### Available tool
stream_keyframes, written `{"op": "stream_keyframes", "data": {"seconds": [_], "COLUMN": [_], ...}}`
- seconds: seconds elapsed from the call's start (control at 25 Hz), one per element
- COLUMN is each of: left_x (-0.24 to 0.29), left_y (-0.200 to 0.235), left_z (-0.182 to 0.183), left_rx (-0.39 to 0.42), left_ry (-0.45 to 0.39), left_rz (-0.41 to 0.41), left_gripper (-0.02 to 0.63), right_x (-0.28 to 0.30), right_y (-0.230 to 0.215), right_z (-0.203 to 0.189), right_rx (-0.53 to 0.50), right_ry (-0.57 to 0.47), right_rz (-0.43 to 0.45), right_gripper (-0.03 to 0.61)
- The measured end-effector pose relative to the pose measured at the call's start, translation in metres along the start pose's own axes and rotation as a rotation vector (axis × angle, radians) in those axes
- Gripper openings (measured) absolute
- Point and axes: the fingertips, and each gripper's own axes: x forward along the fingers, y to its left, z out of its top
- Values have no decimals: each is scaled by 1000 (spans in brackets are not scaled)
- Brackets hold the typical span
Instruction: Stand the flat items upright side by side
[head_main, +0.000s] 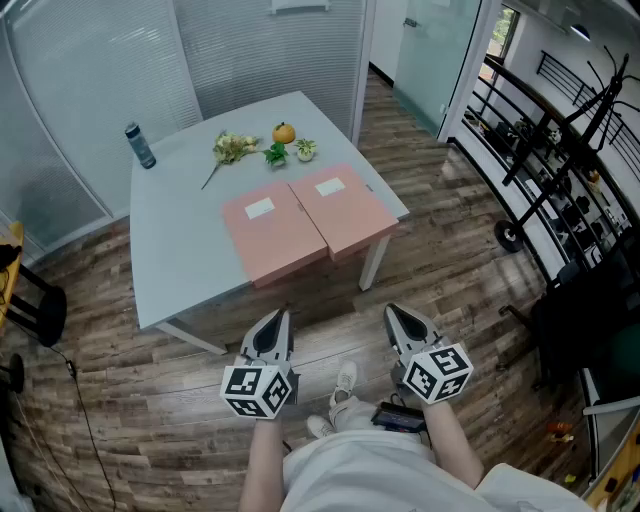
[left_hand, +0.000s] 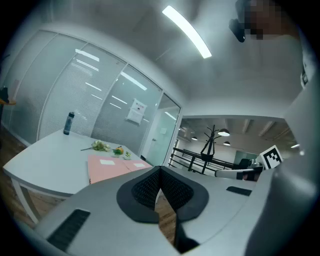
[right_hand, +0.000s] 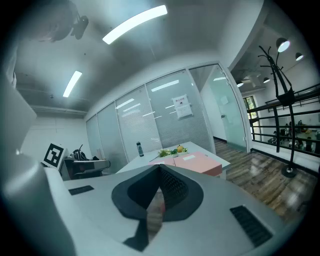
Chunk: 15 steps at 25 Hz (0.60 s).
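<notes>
I'm at the approach step, nothing begun: left folder (head_main: 272, 232) and right folder (head_main: 342, 208) lie flat, touching, on the worktop's (head_main: 180, 240) near-right part, well apart from my left claw (head_main: 280, 316) and right claw (head_main: 394, 311), both closed on nothing, so next I'd step in and open them.

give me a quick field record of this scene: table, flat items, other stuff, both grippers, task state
table: grey table on a wood floor
flat items: left pink folder and right pink folder, both lying flat, side by side, white label on each
other items: bottle upright near the far left corner; flower sprig and orange at the far side
left: left gripper shut, empty, over the floor short of the table
right: right gripper shut, empty, likewise
task state: neither folder upright yet
</notes>
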Motion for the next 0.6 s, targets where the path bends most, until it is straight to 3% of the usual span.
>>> {"op": "stream_keyframes", "data": {"seconds": [0.44, 0.6], "left_x": [-5, -6], "left_y": [-12, -18], "left_z": [-9, -7], "left_rx": [17, 29], "left_ry": [20, 29], "left_rz": [10, -24], "left_gripper": [5, 6], "right_x": [-19, -25], "right_y": [-9, -11], "right_z": [-1, 9], "right_rx": [8, 68], "right_ry": [-6, -97], "right_rz": [-20, -4], "right_gripper": [12, 14]}}
